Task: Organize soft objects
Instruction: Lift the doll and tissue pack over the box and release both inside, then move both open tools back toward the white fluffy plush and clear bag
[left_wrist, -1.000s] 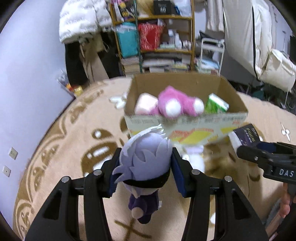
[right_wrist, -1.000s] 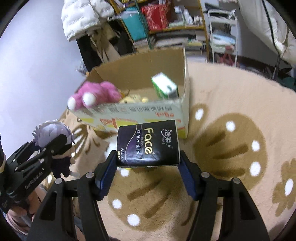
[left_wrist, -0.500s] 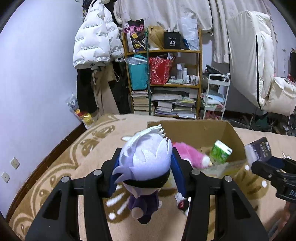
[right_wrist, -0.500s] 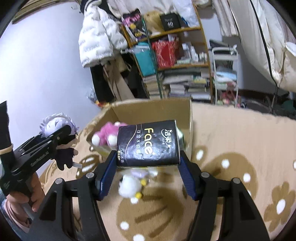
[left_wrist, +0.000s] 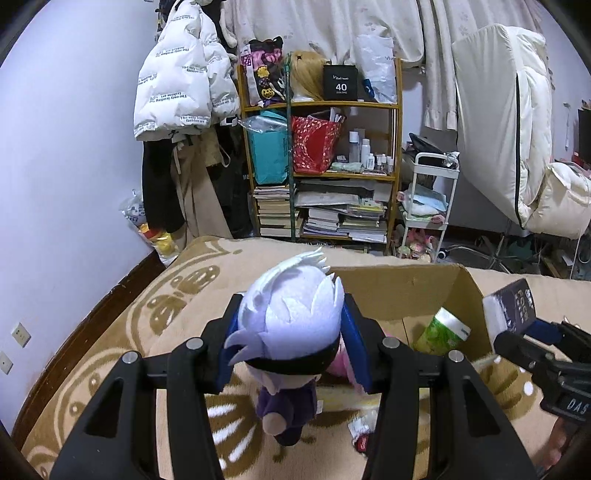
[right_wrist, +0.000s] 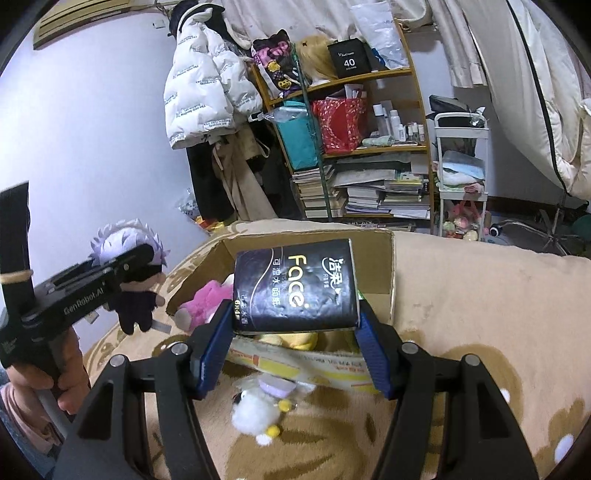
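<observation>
My left gripper (left_wrist: 291, 343) is shut on a white-haired plush doll (left_wrist: 291, 328) in dark clothes, held in the air left of the open cardboard box (left_wrist: 402, 291). The doll also shows in the right wrist view (right_wrist: 129, 273). My right gripper (right_wrist: 295, 325) is shut on a black tissue pack (right_wrist: 295, 284) marked "Face", held above the box's (right_wrist: 391, 269) near side. In the box lie a pink plush (right_wrist: 203, 302), a yellow plush (right_wrist: 295, 338) and a green pack (left_wrist: 441, 330).
A white duck plush (right_wrist: 258, 410) lies on the beige patterned rug (right_wrist: 480, 295) in front of the box. A cluttered shelf (left_wrist: 325, 173), hanging coats (left_wrist: 181, 92) and a white trolley (left_wrist: 428, 199) stand at the far wall.
Both grippers have risen and tilted up with their loads. The view went from looking down into the box to looking across the room over it.
</observation>
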